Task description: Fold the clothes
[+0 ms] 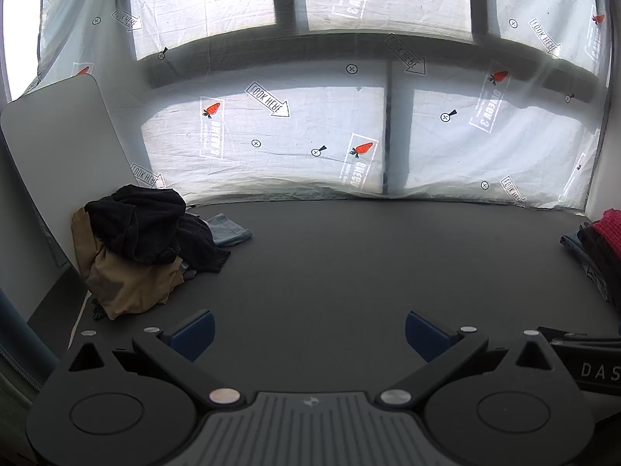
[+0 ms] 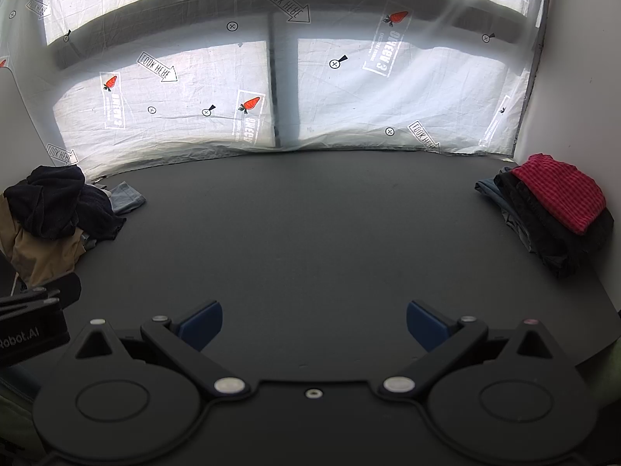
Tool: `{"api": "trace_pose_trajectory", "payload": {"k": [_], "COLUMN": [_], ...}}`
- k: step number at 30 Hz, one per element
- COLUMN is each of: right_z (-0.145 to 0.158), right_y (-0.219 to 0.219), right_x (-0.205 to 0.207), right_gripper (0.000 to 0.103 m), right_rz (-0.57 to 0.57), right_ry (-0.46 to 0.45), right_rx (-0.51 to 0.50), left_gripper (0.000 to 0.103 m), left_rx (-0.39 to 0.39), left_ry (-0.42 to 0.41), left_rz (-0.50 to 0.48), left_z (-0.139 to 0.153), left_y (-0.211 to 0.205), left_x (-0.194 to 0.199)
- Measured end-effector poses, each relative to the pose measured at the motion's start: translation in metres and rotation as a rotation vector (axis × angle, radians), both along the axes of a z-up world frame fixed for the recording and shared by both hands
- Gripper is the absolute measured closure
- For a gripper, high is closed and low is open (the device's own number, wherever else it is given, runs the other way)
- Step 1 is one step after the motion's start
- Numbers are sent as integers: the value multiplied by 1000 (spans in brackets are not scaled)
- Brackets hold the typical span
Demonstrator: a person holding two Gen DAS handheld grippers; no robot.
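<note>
Dark grey tabletop [image 2: 310,233] backed by a printed white sheet [image 2: 388,89] over windows. You have two clothing piles: a crumpled heap [image 1: 136,248] at far left, black garments on tan, with a pale blue piece beside it; and a folded stack [image 2: 551,209] at far right, red on top. Your right wrist view shows that stack whole; the left view catches only its edge. Left gripper [image 1: 309,334] and right gripper [image 2: 314,324] both spread wide, holding nothing, above bare table.
</note>
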State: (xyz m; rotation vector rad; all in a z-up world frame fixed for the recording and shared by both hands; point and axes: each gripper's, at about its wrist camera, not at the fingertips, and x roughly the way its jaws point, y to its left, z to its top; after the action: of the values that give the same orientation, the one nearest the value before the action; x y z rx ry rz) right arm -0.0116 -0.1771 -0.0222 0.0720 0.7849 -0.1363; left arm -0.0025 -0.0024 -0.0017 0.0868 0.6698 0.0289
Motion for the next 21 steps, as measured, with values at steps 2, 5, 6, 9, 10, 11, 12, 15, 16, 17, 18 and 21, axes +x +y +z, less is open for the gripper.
{"api": "trace_pose_trajectory", "payload": {"k": [2, 5, 6, 9, 10, 11, 12, 15, 16, 17, 18, 21], "right_z": [-3, -3, -3, -3, -3, -3, -3, -4, -4, -5, -5, -5], "right_y": [1, 1, 1, 1, 1, 1, 1, 1, 1, 1, 2, 3], "right_x": [-1, 0, 1, 2, 3, 3, 4, 4, 5, 6, 6, 7], "right_gripper": [1, 1, 1, 1, 1, 1, 1, 1, 1, 1, 1, 1], "right_rz": [-1, -4, -5, -6, -6, -6, -7, -8, -8, -7, -6, -2], "right_ry": [-2, -3, -3, -2, -2, -1, -1, 1, 2, 3, 3, 3], "right_rx": [-1, 1, 0, 1, 1, 1, 1, -1, -2, -2, -3, -5], "left_gripper": [0, 0, 0, 0, 0, 0, 0, 0, 0, 0, 0, 0], "left_rx": [5, 9, 8, 10, 11, 13, 14, 11, 10, 10, 10, 8], "left_ry": [0, -2, -3, -1, 0, 0, 0, 0, 1, 2, 3, 4], "left_rz": [0, 0, -1, 0, 0, 1, 1, -1, -1, -1, 0, 4], "left_z": [0, 0, 0, -1, -1, -1, -1, -1, -1, -2, -2, -2], "left_y": [-1, -1, -2, -2, -2, -2, -3, -3, -2, -2, -1, 0], "left_x": [0, 0, 0, 0, 1, 1, 1, 2, 3, 3, 4, 6]}}
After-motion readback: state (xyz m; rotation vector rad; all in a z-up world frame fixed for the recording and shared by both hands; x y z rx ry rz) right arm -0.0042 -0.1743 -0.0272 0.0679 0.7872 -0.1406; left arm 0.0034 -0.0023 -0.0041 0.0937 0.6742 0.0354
